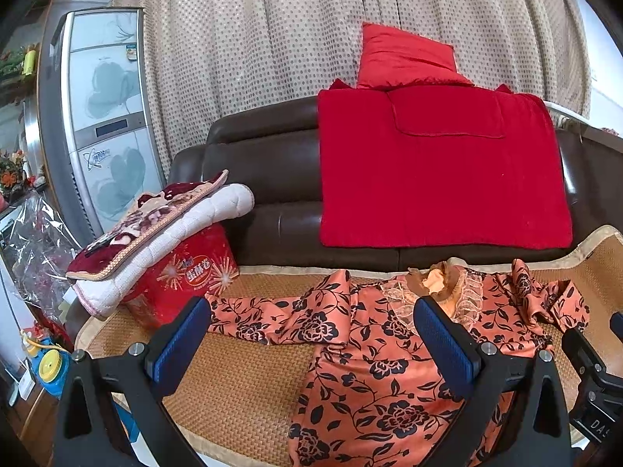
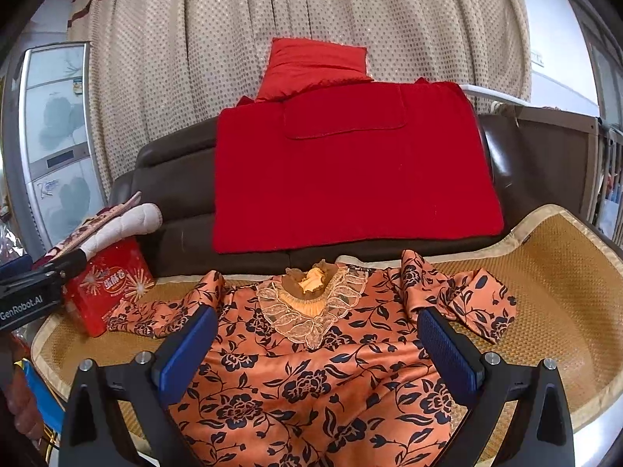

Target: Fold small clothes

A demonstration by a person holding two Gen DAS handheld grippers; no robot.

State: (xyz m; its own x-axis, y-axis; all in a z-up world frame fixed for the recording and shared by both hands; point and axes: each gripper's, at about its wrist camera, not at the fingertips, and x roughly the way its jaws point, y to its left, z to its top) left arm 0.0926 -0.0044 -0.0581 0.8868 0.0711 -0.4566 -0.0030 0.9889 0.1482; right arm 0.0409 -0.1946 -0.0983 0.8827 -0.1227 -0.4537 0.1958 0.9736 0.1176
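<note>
Both grippers spread wide, nothing between the pads, hovering over the near edge of the work surface. Left gripper (image 1: 311, 344) sits over the garment's left half; right gripper (image 2: 317, 344) over its middle. Finger pads (image 2: 187, 354) are blue, ribbed rubber on black frames.

Task item: orange blouse (image 2: 311, 381), glossy satin-like fabric, black floral print, lying flat and face up on a woven mat (image 2: 553, 280) that covers the sofa seat. Sheer lace ruffle collar (image 2: 311, 311) with a tan knit neck at the far end. Left sleeve (image 1: 272, 315) stretched out flat toward the left; right sleeve (image 2: 459, 295) bunched and folded back on itself at the right. Hem is cut off by the bottom frame edge and gripper frames, so lower half can't be judged.

Mat is fine straw-coloured weave with pale fabric binding. Behind it, dark brown leather sofa (image 1: 264, 163), a red knit cloth (image 2: 350, 171) draped down its backrest, red cushion (image 2: 315, 66) on top. Far left: red printed box (image 1: 187, 272), its left end touching the sleeve cuff, with a folded white quilted pad (image 1: 171, 241) and floral blanket stacked on it. Box text too small to read reliably. Dotted beige curtain (image 2: 311, 7) fills the background.
</note>
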